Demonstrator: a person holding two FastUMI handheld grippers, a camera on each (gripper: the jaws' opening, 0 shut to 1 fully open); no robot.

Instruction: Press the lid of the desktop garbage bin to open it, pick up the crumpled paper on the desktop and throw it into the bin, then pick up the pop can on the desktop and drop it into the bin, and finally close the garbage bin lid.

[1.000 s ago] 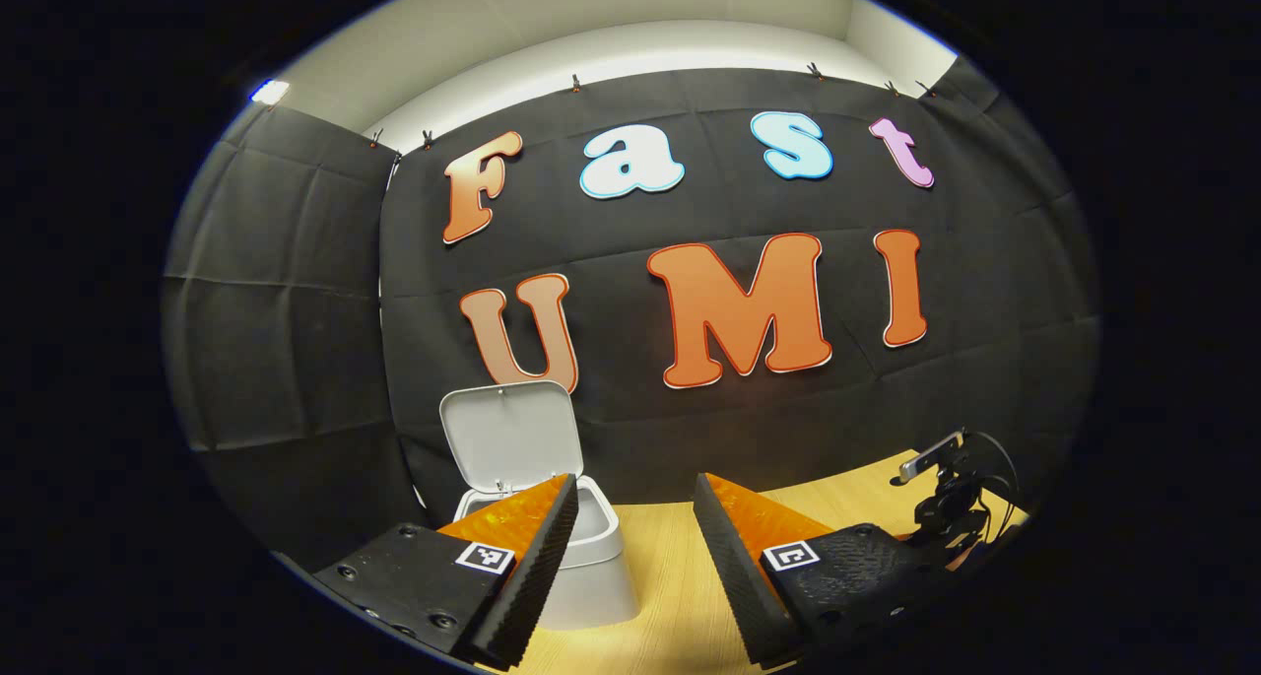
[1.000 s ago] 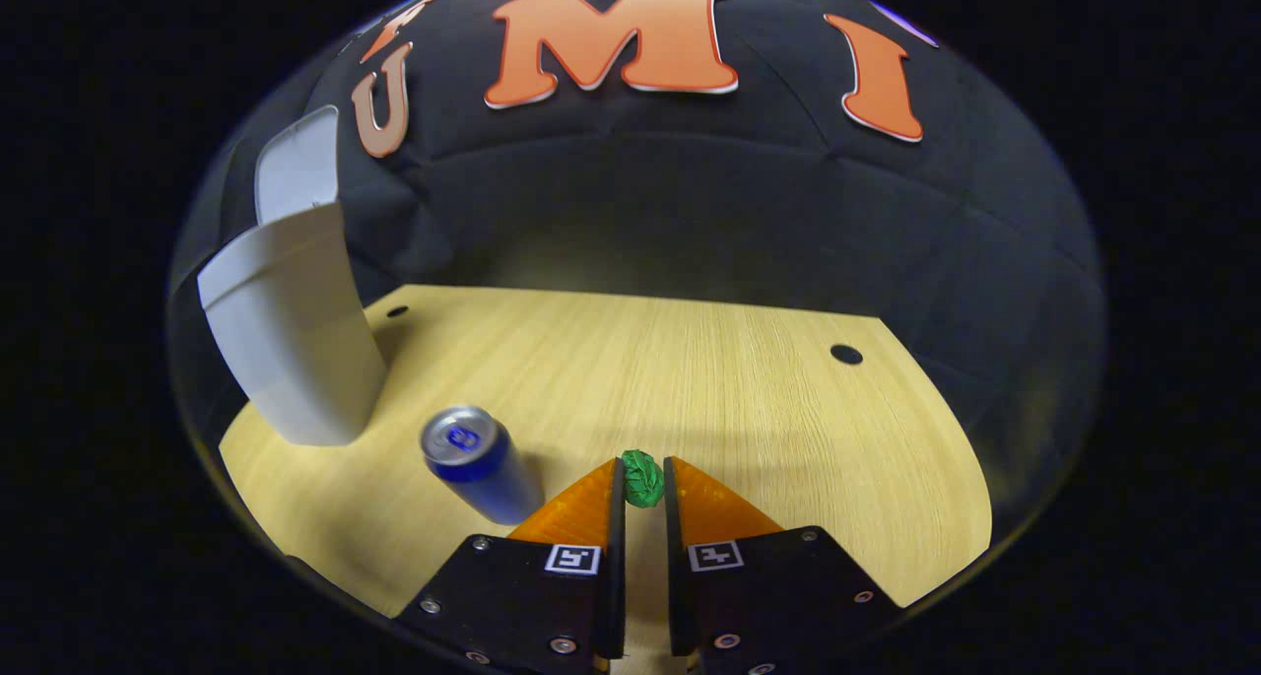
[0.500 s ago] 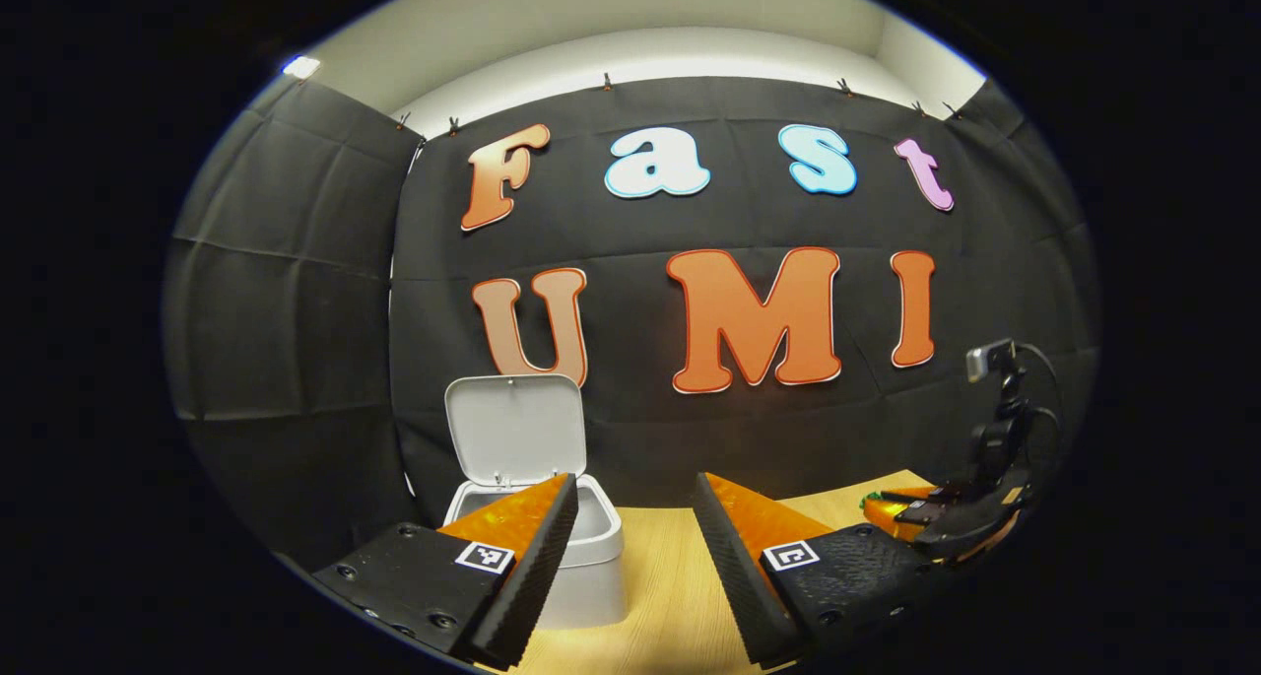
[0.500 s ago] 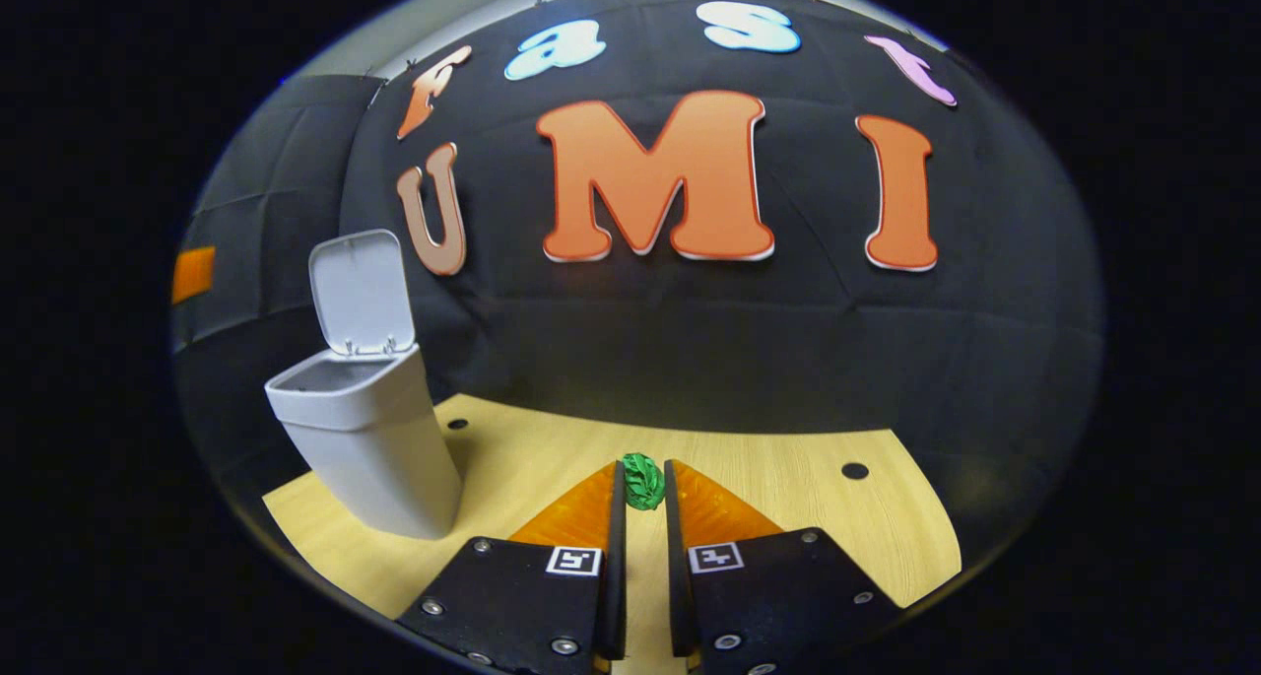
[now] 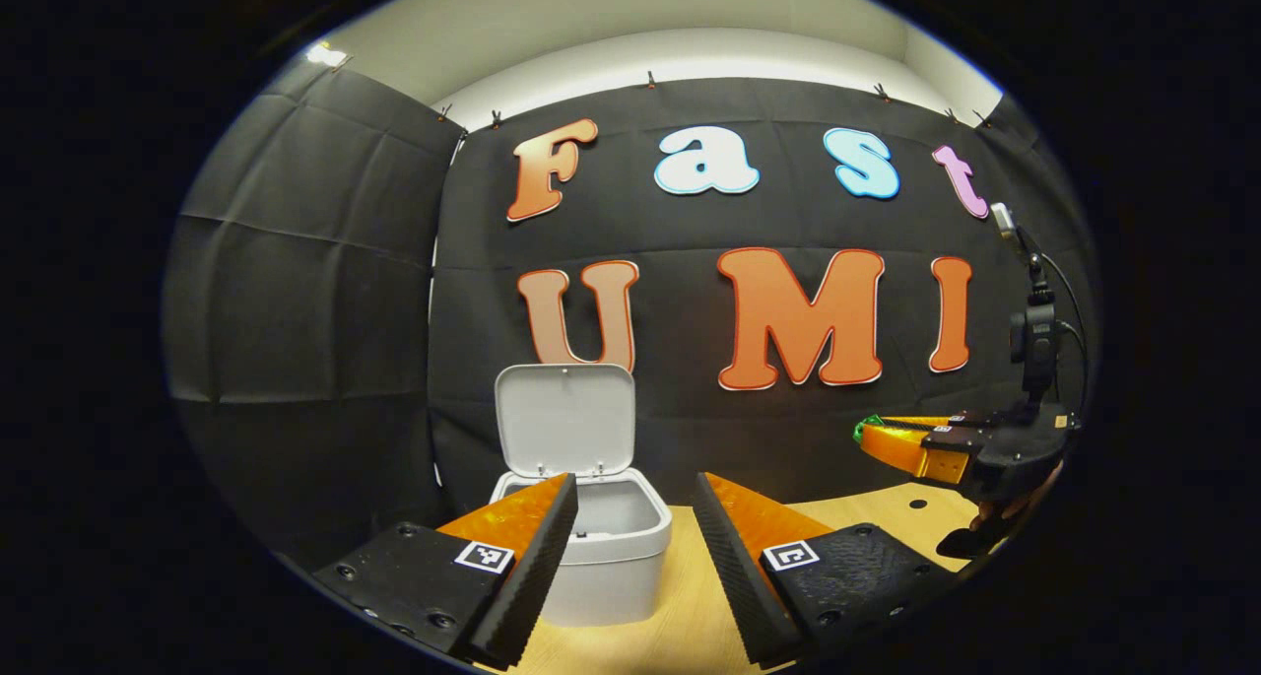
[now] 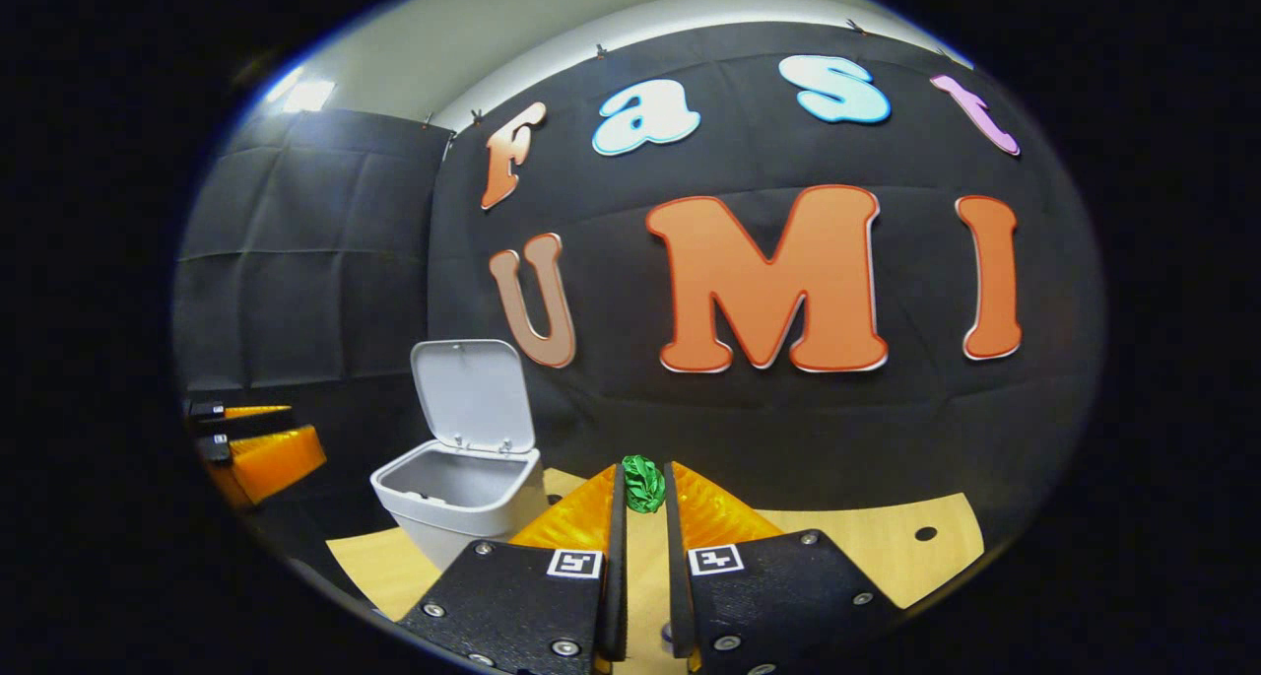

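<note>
The white garbage bin (image 5: 603, 547) (image 6: 463, 493) stands on the wooden desktop (image 5: 680, 626) with its lid (image 5: 564, 419) (image 6: 473, 394) raised upright. My right gripper (image 6: 644, 488) is shut on the green crumpled paper (image 6: 644, 484), held in the air to the right of the bin and above its rim level. The left gripper view shows that gripper (image 5: 867, 431) at the far right with the green paper (image 5: 861, 425) at its tip. My left gripper (image 5: 630, 498) stands open just in front of the bin, nothing between its fingers. The right gripper view has it at the far left (image 6: 271, 434).
The desktop (image 6: 847, 547) has small round holes (image 6: 924, 533) near its back right edge. A black cloth wall closes the back and left sides. A hand (image 5: 995, 527) holds the right gripper at the left gripper view's right edge.
My right gripper has lifted the crumpled paper off the desktop and carried it up and toward the bin; the pop can has left its view. My left gripper has shifted a little left.
</note>
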